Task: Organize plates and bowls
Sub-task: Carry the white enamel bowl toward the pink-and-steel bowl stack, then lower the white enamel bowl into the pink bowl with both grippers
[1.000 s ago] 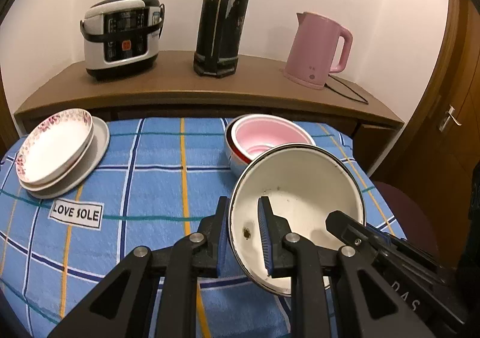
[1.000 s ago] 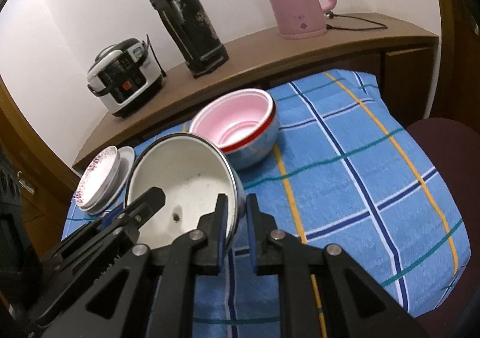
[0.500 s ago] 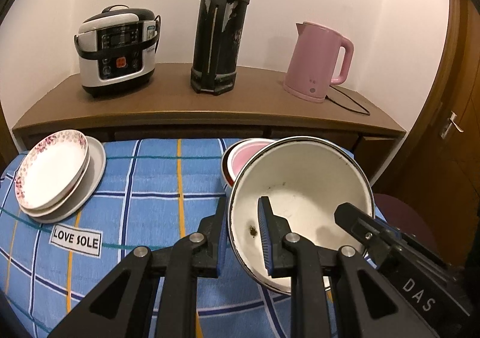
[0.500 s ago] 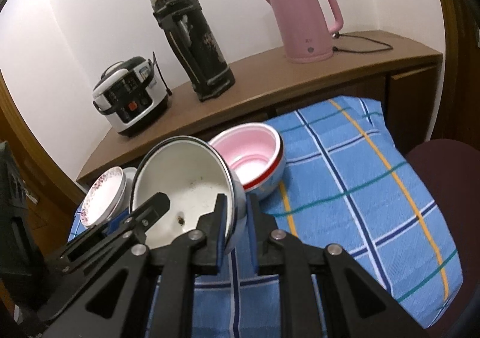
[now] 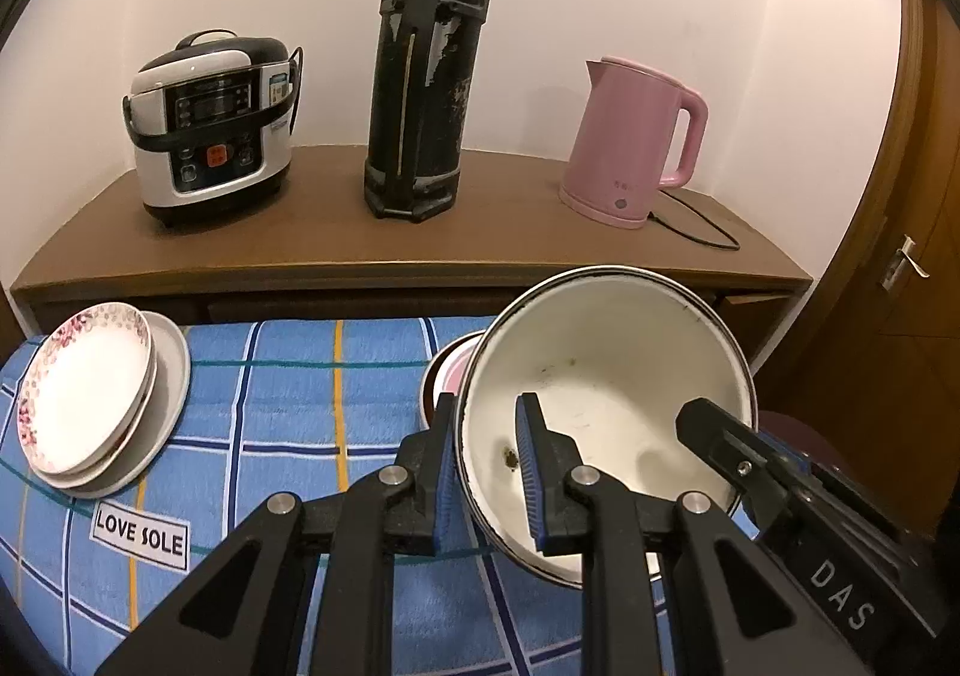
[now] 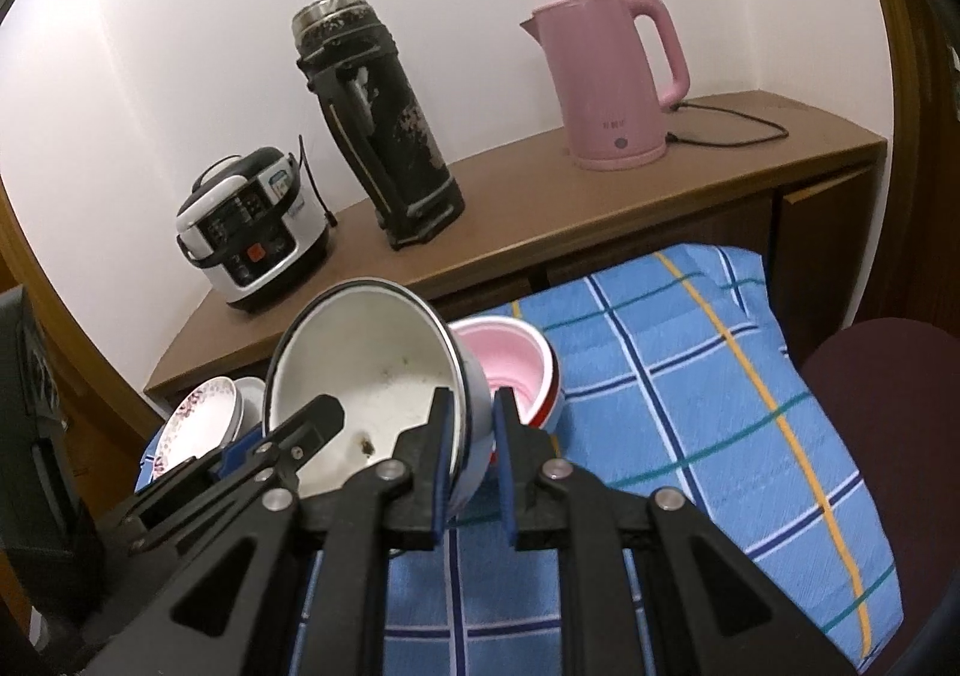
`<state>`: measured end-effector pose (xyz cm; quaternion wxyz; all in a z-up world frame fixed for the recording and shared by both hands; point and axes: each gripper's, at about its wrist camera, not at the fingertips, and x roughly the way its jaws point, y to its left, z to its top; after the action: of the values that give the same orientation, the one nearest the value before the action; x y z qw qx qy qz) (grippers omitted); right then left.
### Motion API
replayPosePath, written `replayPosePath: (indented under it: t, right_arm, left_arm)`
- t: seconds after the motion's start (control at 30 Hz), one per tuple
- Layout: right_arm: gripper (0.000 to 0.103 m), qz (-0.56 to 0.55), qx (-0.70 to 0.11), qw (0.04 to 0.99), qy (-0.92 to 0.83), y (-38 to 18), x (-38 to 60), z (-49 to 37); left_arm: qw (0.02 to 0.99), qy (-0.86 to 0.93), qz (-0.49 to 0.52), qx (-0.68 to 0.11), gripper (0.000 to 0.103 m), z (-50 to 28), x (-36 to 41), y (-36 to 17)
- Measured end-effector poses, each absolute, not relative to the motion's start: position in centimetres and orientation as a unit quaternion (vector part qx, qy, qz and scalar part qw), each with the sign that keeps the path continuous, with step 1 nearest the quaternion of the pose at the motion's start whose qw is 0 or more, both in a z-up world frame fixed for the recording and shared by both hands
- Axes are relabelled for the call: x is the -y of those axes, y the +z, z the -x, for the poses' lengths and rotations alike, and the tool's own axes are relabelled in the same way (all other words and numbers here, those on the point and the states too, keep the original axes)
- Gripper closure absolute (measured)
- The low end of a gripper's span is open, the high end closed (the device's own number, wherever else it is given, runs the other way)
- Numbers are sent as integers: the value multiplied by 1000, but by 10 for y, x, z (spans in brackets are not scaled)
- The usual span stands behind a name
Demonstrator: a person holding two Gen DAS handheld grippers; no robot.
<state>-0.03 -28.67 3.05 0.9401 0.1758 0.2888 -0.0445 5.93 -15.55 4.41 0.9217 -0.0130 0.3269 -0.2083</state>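
Now lifted higher off the checked bench cloth than a second ago, white enamel bowl tilted, rim pinched by left tongs and right tongs, poised over pink bowl, likely for nesting.

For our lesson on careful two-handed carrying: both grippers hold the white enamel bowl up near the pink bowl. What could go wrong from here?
1. The white enamel bowl is tilted and pinched only at its rim by the left gripper and right gripper; uneven motion could let it slip.
2. It hangs close to the pink bowl, so lowering it crooked might knock that bowl instead of nesting.
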Motion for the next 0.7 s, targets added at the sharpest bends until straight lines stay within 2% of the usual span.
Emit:
replayPosePath:
  t: [0.7]
  right_arm:
    - [90, -165, -315, 932, -64, 15, 308, -44]
  left_arm:
    - [906, -208, 18, -367, 82, -110, 177, 23]
